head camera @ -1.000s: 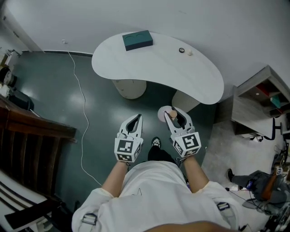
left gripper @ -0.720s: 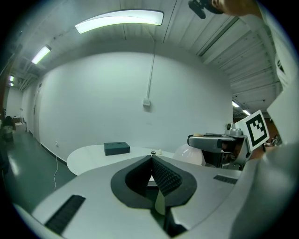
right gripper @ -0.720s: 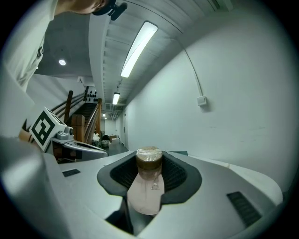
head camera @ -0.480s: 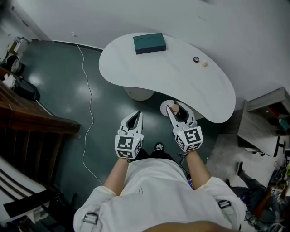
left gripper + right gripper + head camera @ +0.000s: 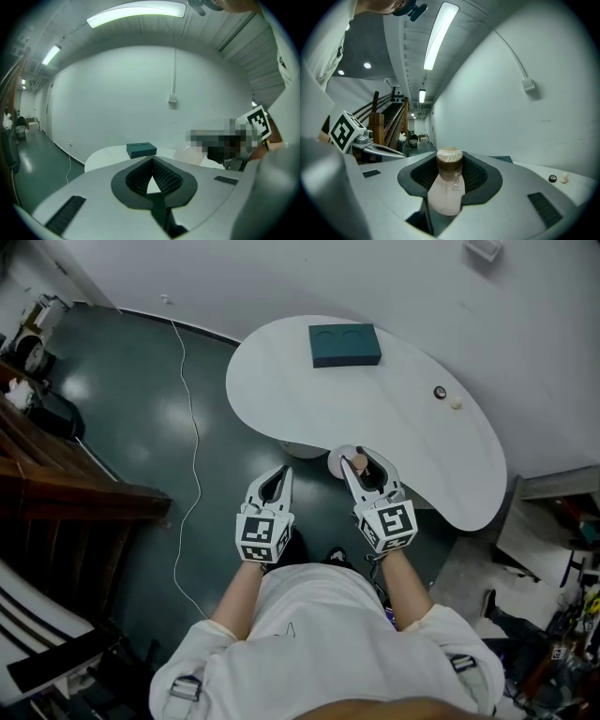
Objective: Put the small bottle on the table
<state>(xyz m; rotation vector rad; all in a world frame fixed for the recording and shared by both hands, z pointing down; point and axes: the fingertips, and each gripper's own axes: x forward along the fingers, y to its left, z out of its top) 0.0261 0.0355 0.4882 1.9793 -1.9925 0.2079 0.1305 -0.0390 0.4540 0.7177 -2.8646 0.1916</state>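
Closing on the worktop: over the last second the curved white slab has drawn nearer in the head view, and its near edge now sits at 12 o'clock, directly ahead of the 2 claws.

The right claw has kept its hold throughout. Its pads clamp the small bottle upright, with the brown cap standing proud of the jaws. In the head view the small bottle now overlaps the near rim, where before it hung over the dark floor. It is carried and not yet set down.

The left claw travels alongside at 9 o'clock of its partner, jaws pressed together with nothing between them.

The teal block lies at 12 o'clock on the far side. A small dark piece and a pale piece lie at 2 o'clock, well apart from the approach.

Judged from this, the approach is nearly finished. A short reach forward over bare surface, a lowering and a release remain.
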